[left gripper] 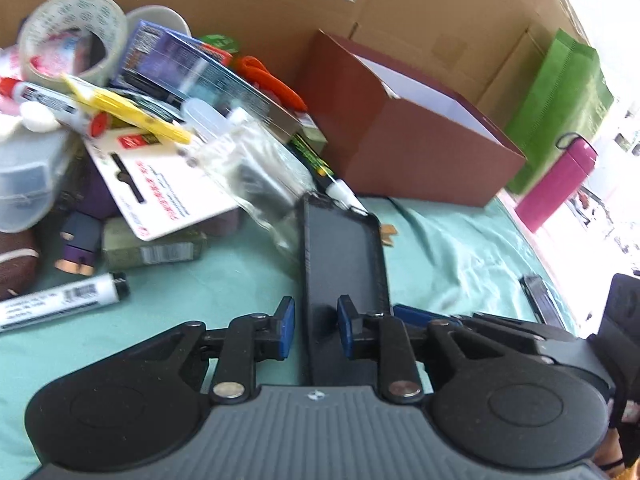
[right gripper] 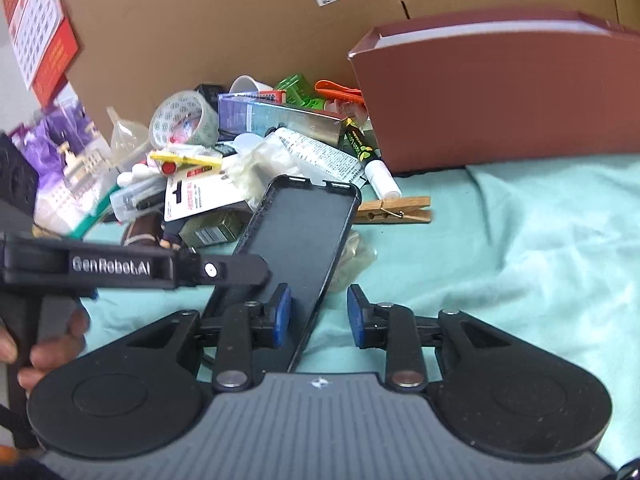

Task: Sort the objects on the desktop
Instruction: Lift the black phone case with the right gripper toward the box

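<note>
Teal-clothed table point(right gripper: 520, 240), pile point(left gripper: 140, 120) far left mostly unsorted; maroon box point(left gripper: 400, 148) contents unseen. Phone case point(right gripper: 300, 240) between both grippers: left gripper point(left gripper: 316, 326) fingers spread, right gripper point(right gripper: 319, 314) fingers spread, one pad touching.

Left of the fingers point(right gripper: 285, 312) and ahead of them, a big pile of small things point(right gripper: 224, 152) blocks the way. Straight ahead on the right stands a brown box point(right gripper: 500, 100), with a tall cardboard wall point(right gripper: 200, 32) behind it. Right of the fingers, the green cloth point(right gripper: 520, 260) lies bare, with room to pass. A wooden clothes peg point(right gripper: 396, 210) lies just ahead.
</note>
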